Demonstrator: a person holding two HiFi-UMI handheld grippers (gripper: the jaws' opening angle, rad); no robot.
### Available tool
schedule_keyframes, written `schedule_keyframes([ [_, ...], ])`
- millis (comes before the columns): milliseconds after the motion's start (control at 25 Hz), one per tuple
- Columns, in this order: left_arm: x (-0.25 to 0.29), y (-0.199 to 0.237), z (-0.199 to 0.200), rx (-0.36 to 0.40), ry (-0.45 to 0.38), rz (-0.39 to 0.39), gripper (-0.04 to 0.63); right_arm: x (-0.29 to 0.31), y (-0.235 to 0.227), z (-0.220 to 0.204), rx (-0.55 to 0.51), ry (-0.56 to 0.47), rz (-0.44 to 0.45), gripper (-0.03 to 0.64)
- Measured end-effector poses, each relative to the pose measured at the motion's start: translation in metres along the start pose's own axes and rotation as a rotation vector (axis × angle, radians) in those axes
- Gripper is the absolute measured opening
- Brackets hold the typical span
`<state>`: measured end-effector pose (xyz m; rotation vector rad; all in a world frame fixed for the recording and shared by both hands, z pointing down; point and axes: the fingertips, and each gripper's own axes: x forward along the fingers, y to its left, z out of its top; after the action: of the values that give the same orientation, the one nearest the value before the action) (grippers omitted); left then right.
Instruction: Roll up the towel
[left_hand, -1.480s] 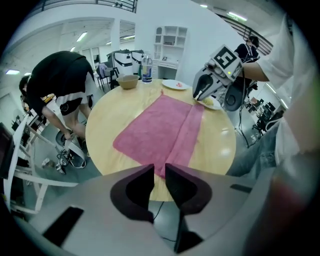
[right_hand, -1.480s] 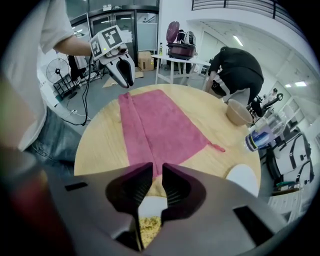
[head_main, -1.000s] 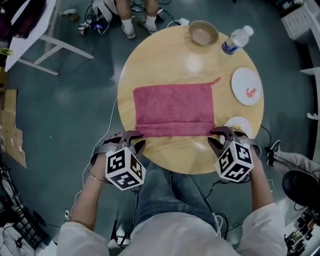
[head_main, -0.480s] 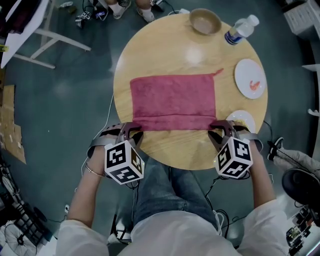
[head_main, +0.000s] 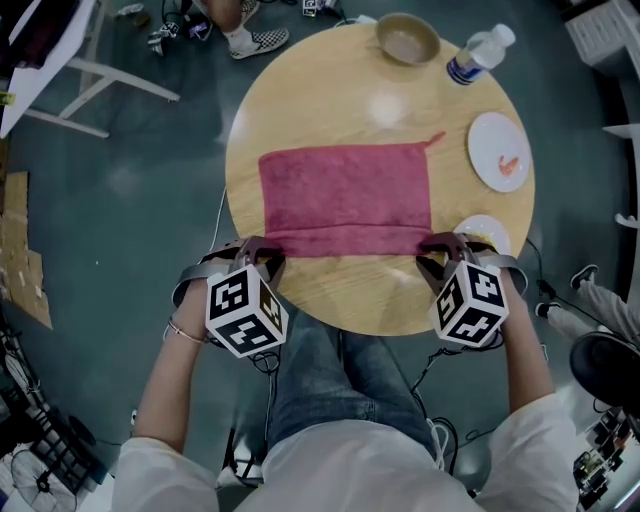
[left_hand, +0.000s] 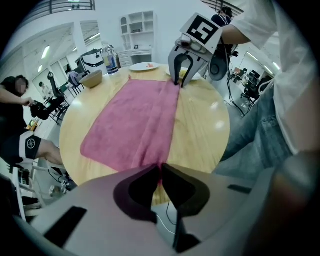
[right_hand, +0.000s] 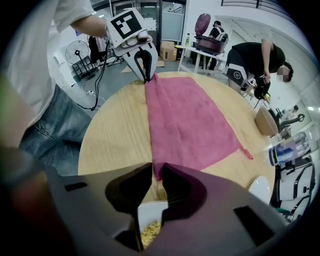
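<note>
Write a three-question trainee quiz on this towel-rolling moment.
1. True or false: the crimson rectangular cloth towel lies fully rolled on the round wooden table.
2. The left gripper and right gripper hold the towel's: A) far corners B) near corners C) middle.
3. What stands beside the brown round bowl at the table's far edge?
Key: 1 false, it lies flat with only its near edge folded over. 2 B; the left gripper's jaws have just been closing on its corner. 3 The clear plastic water bottle.

Towel (head_main: 345, 198) on table (head_main: 300, 100), bowl (head_main: 407, 38) and bottle (head_main: 478, 55) behind, plate (head_main: 500, 152) at right, left tongs (head_main: 268, 251) and right tongs (head_main: 436, 252) at near corners
</note>
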<state>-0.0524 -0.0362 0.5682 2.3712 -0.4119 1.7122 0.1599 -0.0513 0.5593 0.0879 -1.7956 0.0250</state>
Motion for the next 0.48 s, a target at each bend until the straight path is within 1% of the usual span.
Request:
schedule_keyframes([
  [120,0.002,0.001,0.000,0.013,0.011,-0.019,0.034,0.002,-0.003,0.000,-0.005,0.004,0.009,0.060],
  [240,0.004,0.002,0.001,0.024,0.007,-0.020,0.027,0.003,-0.007,-0.002,-0.012,0.003,-0.028,0.022],
  [360,0.002,-0.001,0.000,0.029,0.007,-0.007,0.021,0.002,-0.005,-0.002,-0.016,0.005,-0.046,0.018],
  [480,-0.003,-0.013,-0.004,0.029,0.014,-0.016,0.020,0.000,0.007,0.000,-0.019,0.007,-0.027,0.017],
])
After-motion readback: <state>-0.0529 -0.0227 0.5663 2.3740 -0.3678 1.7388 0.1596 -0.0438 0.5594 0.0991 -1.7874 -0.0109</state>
